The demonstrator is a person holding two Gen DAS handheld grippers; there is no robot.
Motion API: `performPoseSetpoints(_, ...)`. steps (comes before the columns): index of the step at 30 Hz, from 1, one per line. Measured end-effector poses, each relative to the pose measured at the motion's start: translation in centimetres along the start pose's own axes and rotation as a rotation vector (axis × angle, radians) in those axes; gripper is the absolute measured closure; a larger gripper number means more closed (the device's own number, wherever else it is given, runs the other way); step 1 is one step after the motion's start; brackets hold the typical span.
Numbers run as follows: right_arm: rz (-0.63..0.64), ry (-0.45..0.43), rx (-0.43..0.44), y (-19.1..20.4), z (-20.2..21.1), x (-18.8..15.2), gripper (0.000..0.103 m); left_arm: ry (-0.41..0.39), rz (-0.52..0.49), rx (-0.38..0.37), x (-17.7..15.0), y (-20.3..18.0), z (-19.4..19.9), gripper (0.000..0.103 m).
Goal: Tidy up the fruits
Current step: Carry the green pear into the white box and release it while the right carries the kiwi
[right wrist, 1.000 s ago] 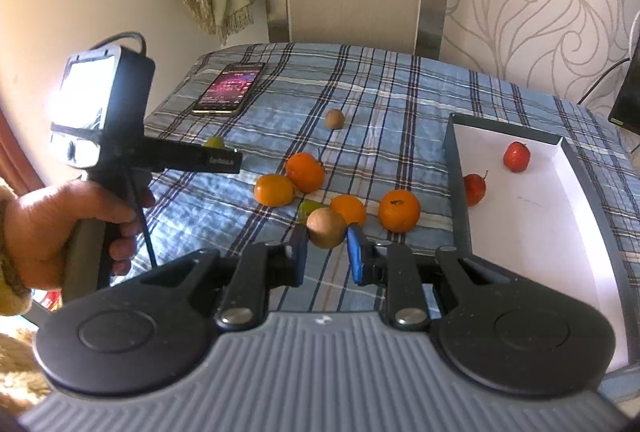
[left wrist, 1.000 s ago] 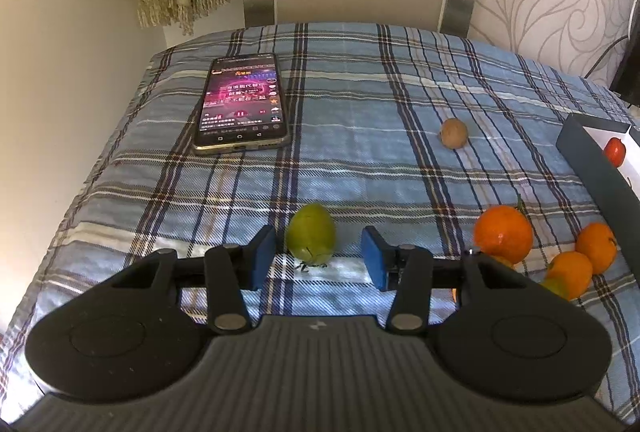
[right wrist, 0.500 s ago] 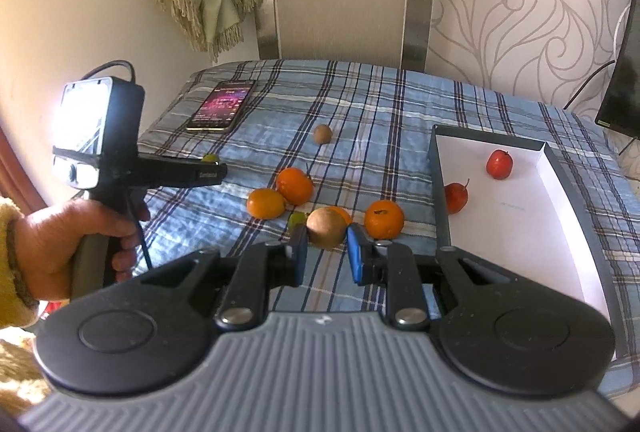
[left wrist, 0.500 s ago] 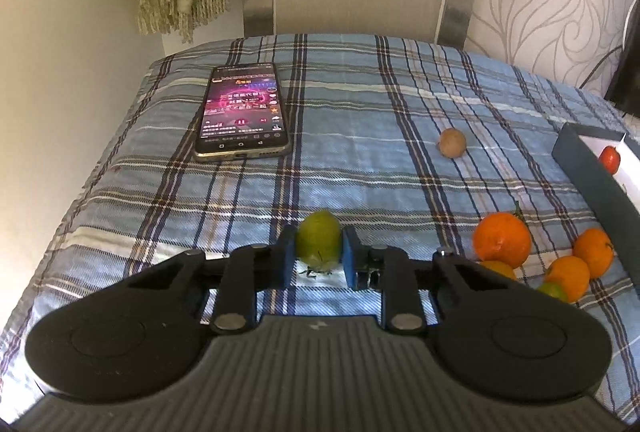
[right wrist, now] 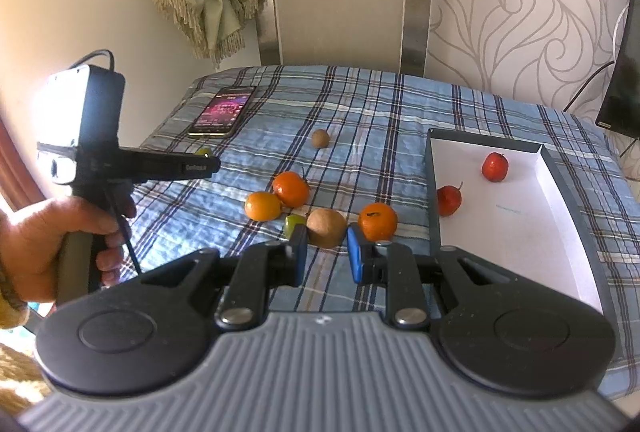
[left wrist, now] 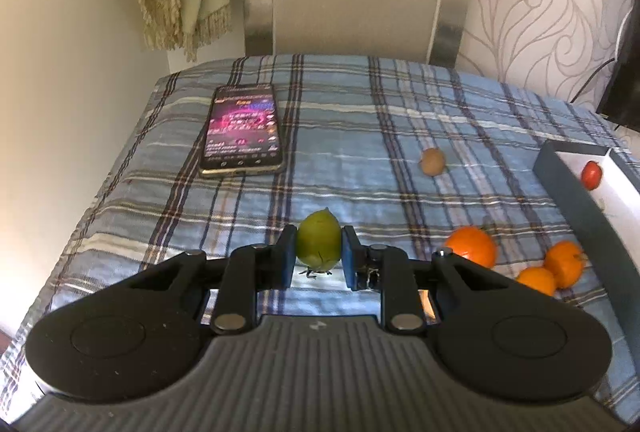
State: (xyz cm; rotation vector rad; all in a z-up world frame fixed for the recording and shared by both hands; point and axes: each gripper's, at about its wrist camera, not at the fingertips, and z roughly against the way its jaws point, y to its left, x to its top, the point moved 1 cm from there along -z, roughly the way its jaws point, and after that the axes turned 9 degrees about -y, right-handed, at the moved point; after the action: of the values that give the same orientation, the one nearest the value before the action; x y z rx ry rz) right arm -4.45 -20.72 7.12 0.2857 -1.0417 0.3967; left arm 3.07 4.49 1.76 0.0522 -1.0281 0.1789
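Now the left tool (left wrist: 319, 257) has clamped the green fruit (left wrist: 319, 245), while the right tool (right wrist: 327, 253) grips a brown fruit (right wrist: 326, 227), both bound for the box (right wrist: 434, 188).

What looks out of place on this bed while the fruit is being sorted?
A smartphone with its screen lit lies on the plaid bedspread among the loose fruit, far from the box. Nothing appears spilled or damaged.

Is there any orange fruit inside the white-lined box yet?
No: in the right wrist view the box holds only two small red fruits; the oranges lie on the plaid cloth.
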Motion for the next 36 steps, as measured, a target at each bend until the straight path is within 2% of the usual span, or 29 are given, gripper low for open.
performPoseSetpoints(14, -0.028, -0.025, -0.009, -2.0, 1.6, -0.5, 0.079, -0.023, -0.022, -0.055, 1.5, -4.5, 2.2, 0.076)
performPoseSetpoints(36, -0.097, -0.062, -0.11, -6.8, 4.9, -1.7, 0.079, -0.039, -0.1, -0.2, 2.3, -13.5, 3.2, 0.076)
